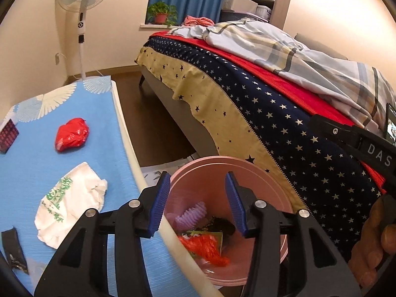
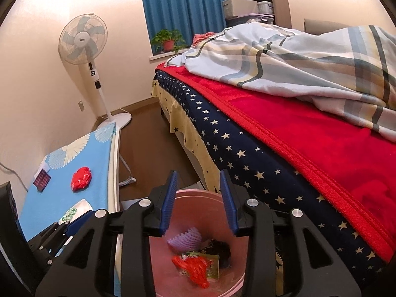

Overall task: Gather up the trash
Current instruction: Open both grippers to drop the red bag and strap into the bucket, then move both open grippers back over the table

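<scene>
A pink trash bin [image 1: 262,173] stands on the floor between the table and the bed. In it lie a purple foam net [image 1: 190,214], an orange-red net [image 1: 208,247], a green packet [image 2: 212,263] and something dark. My left gripper [image 1: 198,203] hangs open over the bin, nothing between its blue pads. My right gripper [image 2: 199,201] is also open and empty above the bin [image 2: 198,212]. On the table's blue cloth [image 1: 29,168] lie a crumpled red bag [image 1: 71,133], a white bag with green print [image 1: 71,203] and a black wrapper [image 1: 13,250].
A bed [image 2: 259,163] with a star-patterned sheet, red blanket and plaid quilt fills the right. A standing fan [image 2: 84,39] is in the far corner. A dark red patterned box [image 1: 8,133] sits on the table. Papers [image 1: 158,170] lie on the floor by the bin.
</scene>
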`<action>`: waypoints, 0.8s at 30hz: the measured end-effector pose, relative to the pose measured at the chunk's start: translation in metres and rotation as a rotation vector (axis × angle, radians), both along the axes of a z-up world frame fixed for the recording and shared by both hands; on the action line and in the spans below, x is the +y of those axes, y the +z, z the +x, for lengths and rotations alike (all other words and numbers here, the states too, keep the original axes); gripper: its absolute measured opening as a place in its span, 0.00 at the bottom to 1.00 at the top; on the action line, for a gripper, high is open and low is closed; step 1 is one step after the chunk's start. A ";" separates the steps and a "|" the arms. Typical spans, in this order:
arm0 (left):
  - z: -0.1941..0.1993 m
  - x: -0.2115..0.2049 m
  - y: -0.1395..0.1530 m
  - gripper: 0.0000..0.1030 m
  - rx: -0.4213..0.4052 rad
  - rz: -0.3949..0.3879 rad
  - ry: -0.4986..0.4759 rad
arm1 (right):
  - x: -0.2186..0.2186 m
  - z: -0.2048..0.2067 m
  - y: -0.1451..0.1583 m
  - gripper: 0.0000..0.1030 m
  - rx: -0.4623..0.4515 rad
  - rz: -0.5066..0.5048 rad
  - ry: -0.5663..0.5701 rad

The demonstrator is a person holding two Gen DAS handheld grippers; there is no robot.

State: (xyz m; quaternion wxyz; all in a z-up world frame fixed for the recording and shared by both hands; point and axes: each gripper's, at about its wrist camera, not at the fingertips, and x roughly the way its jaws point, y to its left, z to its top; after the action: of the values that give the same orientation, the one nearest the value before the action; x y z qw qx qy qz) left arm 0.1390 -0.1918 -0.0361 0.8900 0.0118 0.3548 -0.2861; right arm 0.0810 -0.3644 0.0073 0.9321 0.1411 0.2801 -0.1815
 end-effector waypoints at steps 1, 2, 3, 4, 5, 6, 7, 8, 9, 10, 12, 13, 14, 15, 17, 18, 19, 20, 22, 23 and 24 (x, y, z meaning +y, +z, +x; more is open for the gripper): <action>-0.001 0.001 0.001 0.45 -0.003 0.000 0.001 | 0.001 0.000 0.001 0.36 -0.004 0.002 0.002; -0.001 0.003 0.002 0.45 -0.007 0.001 0.003 | 0.001 -0.001 0.002 0.36 -0.008 0.003 0.004; -0.002 0.005 0.004 0.45 -0.014 0.001 0.006 | 0.002 -0.001 0.003 0.36 -0.016 0.005 0.009; -0.002 0.008 0.006 0.45 -0.019 0.001 0.008 | 0.004 -0.002 0.004 0.36 -0.020 0.005 0.013; -0.003 0.010 0.007 0.45 -0.024 0.001 0.010 | 0.005 -0.001 0.006 0.36 -0.026 0.006 0.020; -0.003 0.013 0.009 0.45 -0.031 0.003 0.015 | 0.006 -0.001 0.007 0.36 -0.032 0.007 0.026; -0.004 0.016 0.011 0.45 -0.037 0.004 0.019 | 0.009 -0.002 0.009 0.36 -0.041 0.009 0.035; -0.005 0.019 0.012 0.45 -0.042 0.004 0.024 | 0.011 -0.002 0.010 0.36 -0.048 0.011 0.042; -0.006 0.024 0.014 0.45 -0.048 0.004 0.032 | 0.014 -0.002 0.011 0.36 -0.056 0.013 0.054; -0.006 0.028 0.016 0.45 -0.054 0.003 0.039 | 0.017 -0.002 0.012 0.36 -0.062 0.015 0.064; -0.007 0.037 0.020 0.45 -0.065 0.004 0.057 | 0.023 -0.002 0.013 0.36 -0.070 0.014 0.084; -0.008 0.041 0.022 0.45 -0.070 0.005 0.065 | 0.028 -0.002 0.014 0.36 -0.076 0.013 0.101; -0.009 0.047 0.024 0.45 -0.078 0.006 0.076 | 0.031 -0.002 0.014 0.36 -0.078 0.012 0.110; -0.009 0.051 0.026 0.45 -0.083 0.007 0.085 | 0.035 -0.002 0.014 0.36 -0.082 0.013 0.124; -0.010 0.063 0.030 0.45 -0.096 0.007 0.109 | 0.041 -0.002 0.014 0.36 -0.087 0.018 0.142; -0.011 0.067 0.032 0.45 -0.101 0.007 0.118 | 0.046 -0.002 0.014 0.36 -0.091 0.027 0.158; -0.011 0.071 0.034 0.45 -0.105 0.007 0.129 | 0.050 -0.002 0.013 0.36 -0.093 0.033 0.170; -0.011 0.077 0.036 0.45 -0.110 0.006 0.142 | 0.055 -0.003 0.012 0.36 -0.095 0.040 0.187; -0.013 0.091 0.043 0.45 -0.123 -0.001 0.176 | 0.068 -0.002 0.009 0.36 -0.098 0.053 0.233; -0.013 0.095 0.045 0.44 -0.128 -0.004 0.186 | 0.073 -0.002 0.007 0.36 -0.099 0.053 0.247; -0.015 0.103 0.049 0.44 -0.138 -0.011 0.203 | 0.079 -0.002 0.005 0.36 -0.100 0.052 0.263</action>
State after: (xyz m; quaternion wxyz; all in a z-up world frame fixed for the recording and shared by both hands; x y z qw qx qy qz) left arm 0.1239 -0.0887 0.0127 0.9367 -0.0095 0.2905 -0.1950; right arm 0.0789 -0.2854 0.0126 0.9566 0.1363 0.2541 -0.0434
